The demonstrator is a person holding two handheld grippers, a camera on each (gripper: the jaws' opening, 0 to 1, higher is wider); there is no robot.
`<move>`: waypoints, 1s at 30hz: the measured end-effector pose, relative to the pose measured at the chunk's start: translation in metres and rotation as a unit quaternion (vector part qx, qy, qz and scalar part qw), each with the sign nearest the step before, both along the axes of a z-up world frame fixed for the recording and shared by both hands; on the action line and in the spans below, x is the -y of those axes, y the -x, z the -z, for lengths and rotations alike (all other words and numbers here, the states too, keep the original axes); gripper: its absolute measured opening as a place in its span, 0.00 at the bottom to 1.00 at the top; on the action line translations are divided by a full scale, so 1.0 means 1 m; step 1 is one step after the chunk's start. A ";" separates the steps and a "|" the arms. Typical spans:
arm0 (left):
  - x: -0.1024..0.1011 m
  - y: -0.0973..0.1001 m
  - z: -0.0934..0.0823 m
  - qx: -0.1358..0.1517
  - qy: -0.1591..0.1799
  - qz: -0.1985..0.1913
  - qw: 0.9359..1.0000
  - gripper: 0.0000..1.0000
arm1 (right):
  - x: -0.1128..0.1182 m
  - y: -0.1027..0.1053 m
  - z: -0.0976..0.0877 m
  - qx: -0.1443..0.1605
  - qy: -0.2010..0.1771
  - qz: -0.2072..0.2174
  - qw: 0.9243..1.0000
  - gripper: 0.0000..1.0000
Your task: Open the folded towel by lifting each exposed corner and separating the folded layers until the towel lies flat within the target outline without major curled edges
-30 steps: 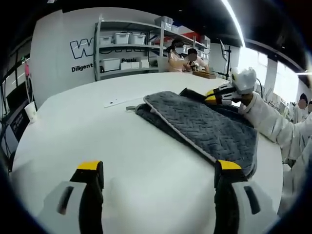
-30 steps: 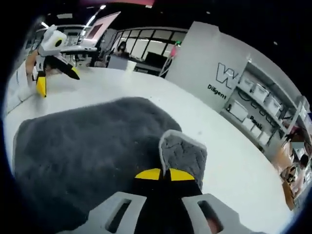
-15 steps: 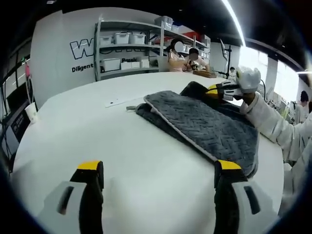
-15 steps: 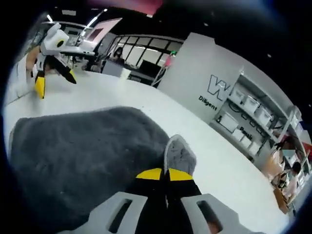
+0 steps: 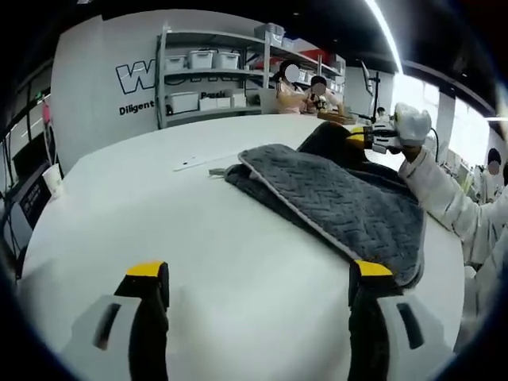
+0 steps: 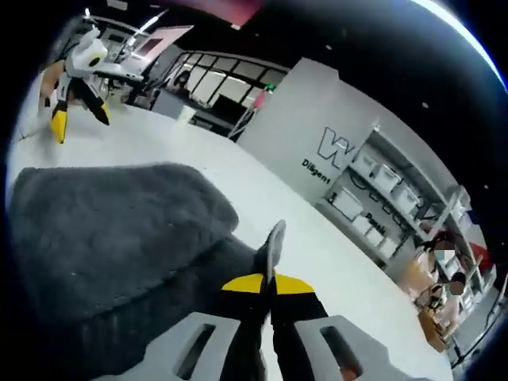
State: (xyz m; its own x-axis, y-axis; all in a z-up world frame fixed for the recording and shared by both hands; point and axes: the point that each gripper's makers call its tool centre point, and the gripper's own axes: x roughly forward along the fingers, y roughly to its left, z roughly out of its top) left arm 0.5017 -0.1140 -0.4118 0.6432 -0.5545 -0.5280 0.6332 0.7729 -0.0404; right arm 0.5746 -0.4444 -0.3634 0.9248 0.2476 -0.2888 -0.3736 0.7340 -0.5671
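Note:
A dark grey folded towel (image 5: 333, 202) with a herringbone weave and pale edging lies on the white table (image 5: 182, 238). In the left gripper view my left gripper (image 5: 252, 274) stands open above bare table, short of the towel's near edge. The right gripper (image 5: 367, 139), held by a white-sleeved arm, lifts the towel's far corner (image 5: 325, 141) off the table. In the right gripper view my right gripper (image 6: 267, 279) is shut on that towel corner (image 6: 274, 244), which stands up thin between the jaws. The rest of the towel (image 6: 103, 230) spreads below and to the left. The left gripper (image 6: 75, 87) shows far off at upper left.
Shelving (image 5: 210, 75) with white bins stands against the far wall, with people (image 5: 305, 87) seated at a desk beside it. A thin strip (image 5: 202, 163) lies on the table past the towel. A white cup (image 5: 51, 181) sits at the table's left edge.
The right gripper has raised the pinched corner higher and further back, pulling the upper layer up off the towel. My left gripper has not moved.

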 end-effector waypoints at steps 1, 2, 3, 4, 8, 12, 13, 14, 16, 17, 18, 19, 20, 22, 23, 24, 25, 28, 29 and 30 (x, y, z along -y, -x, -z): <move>0.000 0.000 0.000 0.000 0.000 0.000 1.000 0.93 | 0.004 -0.001 -0.001 0.003 0.000 0.004 1.000 0.00; 0.000 0.000 0.000 0.000 0.000 0.000 1.000 0.93 | 0.009 -0.002 -0.002 0.005 0.004 0.010 1.000 0.00; 0.000 0.000 0.000 0.000 0.000 0.000 1.000 0.93 | 0.013 -0.004 -0.003 0.006 0.005 0.016 1.000 0.00; 0.000 0.000 0.001 -0.001 0.000 0.000 1.000 0.93 | 0.018 -0.007 -0.003 0.007 0.004 0.021 1.000 0.00; 0.000 -0.001 0.003 -0.004 -0.003 0.000 1.000 0.93 | 0.032 -0.014 -0.004 0.010 -0.001 0.038 0.999 0.00; 0.001 0.000 0.003 -0.003 -0.004 0.002 1.000 0.93 | 0.048 -0.020 -0.004 0.011 0.001 0.059 0.998 0.00; 0.001 0.000 0.003 -0.003 -0.004 0.003 1.000 0.92 | 0.051 -0.020 -0.005 0.012 0.002 0.062 0.998 0.00; 0.002 0.001 0.003 -0.003 -0.005 0.003 1.000 0.92 | 0.056 -0.021 -0.004 0.014 0.002 0.069 0.997 0.00; 0.002 0.001 0.003 -0.002 -0.006 0.005 1.000 0.93 | 0.066 -0.023 -0.002 0.018 0.004 0.085 0.996 0.00; 0.003 0.001 0.002 -0.002 -0.006 0.005 1.000 0.92 | 0.070 -0.024 0.001 0.015 0.012 0.093 0.996 0.00; 0.003 0.001 0.002 -0.002 -0.005 0.006 1.000 0.92 | 0.072 -0.025 0.003 0.015 0.015 0.094 0.995 0.00; 0.003 0.001 0.002 -0.002 -0.004 0.006 1.000 0.92 | 0.073 -0.026 0.004 0.013 0.016 0.094 0.995 0.00; 0.003 0.001 0.002 -0.002 -0.005 0.006 1.000 0.92 | 0.075 -0.027 0.005 0.012 0.017 0.096 0.995 0.00; 0.003 0.001 0.002 -0.002 -0.005 0.006 1.000 0.92 | 0.079 -0.029 0.009 0.008 0.027 0.101 0.994 0.00; 0.003 0.002 0.002 -0.002 -0.004 0.006 1.000 0.92 | 0.081 -0.029 0.010 0.008 0.034 0.105 0.994 0.00; 0.003 0.002 0.002 -0.002 -0.003 0.006 1.000 0.92 | 0.082 -0.029 0.010 0.008 0.037 0.107 0.994 0.00; 0.004 0.002 0.003 -0.003 -0.004 0.007 1.000 0.92 | 0.084 -0.029 0.011 0.008 0.048 0.110 0.993 0.00; 0.005 0.003 0.003 -0.004 -0.006 0.009 1.000 0.92 | 0.089 -0.033 0.015 0.004 0.065 0.115 0.991 0.00; 0.005 0.003 0.003 -0.004 -0.005 0.010 1.000 0.92 | 0.089 -0.034 0.016 0.003 0.065 0.115 0.991 0.00; 0.006 0.003 0.003 -0.004 -0.005 0.010 1.000 0.92 | 0.090 -0.035 0.017 0.001 0.066 0.116 0.991 0.00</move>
